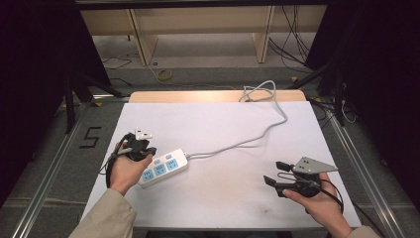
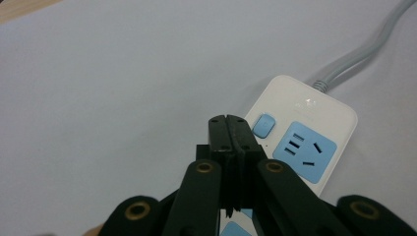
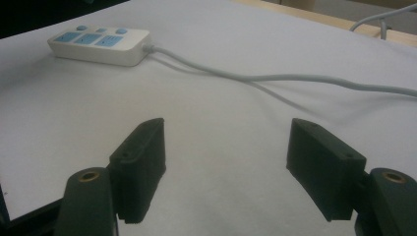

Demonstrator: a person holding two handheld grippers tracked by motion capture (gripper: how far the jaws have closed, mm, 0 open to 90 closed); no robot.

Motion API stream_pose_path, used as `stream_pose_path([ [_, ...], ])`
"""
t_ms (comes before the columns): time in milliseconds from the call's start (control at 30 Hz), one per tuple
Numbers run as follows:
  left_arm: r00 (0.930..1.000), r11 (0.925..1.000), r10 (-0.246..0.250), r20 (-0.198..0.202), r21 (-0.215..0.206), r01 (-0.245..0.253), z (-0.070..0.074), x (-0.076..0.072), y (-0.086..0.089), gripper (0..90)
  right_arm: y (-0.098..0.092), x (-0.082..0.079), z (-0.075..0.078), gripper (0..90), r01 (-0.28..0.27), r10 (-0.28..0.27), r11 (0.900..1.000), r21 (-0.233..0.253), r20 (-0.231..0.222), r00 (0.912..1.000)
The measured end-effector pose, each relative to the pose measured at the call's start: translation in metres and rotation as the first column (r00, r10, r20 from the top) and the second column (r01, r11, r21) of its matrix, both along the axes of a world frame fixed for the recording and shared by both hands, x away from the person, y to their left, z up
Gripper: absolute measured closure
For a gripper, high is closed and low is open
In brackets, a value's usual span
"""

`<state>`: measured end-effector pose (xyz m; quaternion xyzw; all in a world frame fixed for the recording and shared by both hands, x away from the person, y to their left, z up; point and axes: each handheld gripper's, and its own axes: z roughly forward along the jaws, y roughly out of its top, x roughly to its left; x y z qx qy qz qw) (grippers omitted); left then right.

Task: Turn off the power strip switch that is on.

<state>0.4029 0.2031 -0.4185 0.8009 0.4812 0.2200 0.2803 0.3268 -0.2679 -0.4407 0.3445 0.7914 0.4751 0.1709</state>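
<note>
I hold a black two-jaw gripper in each hand over a table with a big white sheet on top. My left gripper has its jaws pressed tight together with nothing between them. Its tip hangs just above the white plastic power strip with light blue sockets, right beside the small blue button. I cannot tell if the tip touches the strip. From the high view the strip lies on the left part of the sheet, close to my left hand. Its long grey cord runs across the sheet to the far edge of the table. My right gripper has its jaws wide apart and holds nothing. It sits near the right front of the sheet, well apart from the strip
</note>
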Motion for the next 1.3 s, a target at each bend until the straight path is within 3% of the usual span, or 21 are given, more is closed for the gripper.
stream_pose_path([
  [367, 0.9986, 0.9993, -0.019, -0.05, 0.03, 0.02, -0.002, 0.009, -0.004, 90.0, -0.001, 0.0, -0.001, 31.6, 0.007, -0.007, 1.0, 0.001, -0.003, 1.0],
  [433, 0.9983, 0.9982, -0.026, -0.053, 0.053, 0.029, -0.003, 0.01, -0.004, 90.0, -0.001, 0.0, -0.001, 31.7, 0.004, -0.004, 1.0, -0.003, -0.003, 1.0],
  [667, 0.9982, 0.9971, -0.031, -0.052, 0.068, 0.034, -0.005, 0.012, -0.005, 90.0, 0.0, 0.001, -0.002, 31.7, 0.005, -0.005, 1.0, 0.001, -0.007, 1.0],
  [933, 0.9935, 0.9928, -0.066, -0.093, 0.094, 0.075, -0.006, 0.014, -0.009, 90.0, -0.001, 0.0, -0.001, 31.8, 0.002, -0.002, 1.0, -0.005, -0.003, 1.0],
  [1133, 0.9915, 0.9959, -0.061, -0.115, 0.06, 0.068, -0.006, 0.017, -0.01, 90.0, -0.001, 0.001, -0.001, 31.8, 0.001, -0.001, 1.0, -0.004, -0.003, 1.0],
  [1300, 0.9882, 0.9955, -0.064, -0.139, 0.061, 0.073, -0.007, 0.019, -0.011, 90.0, -0.001, 0.0, -0.001, 31.7, -0.001, 0.001, 1.0, -0.004, -0.003, 1.0],
])
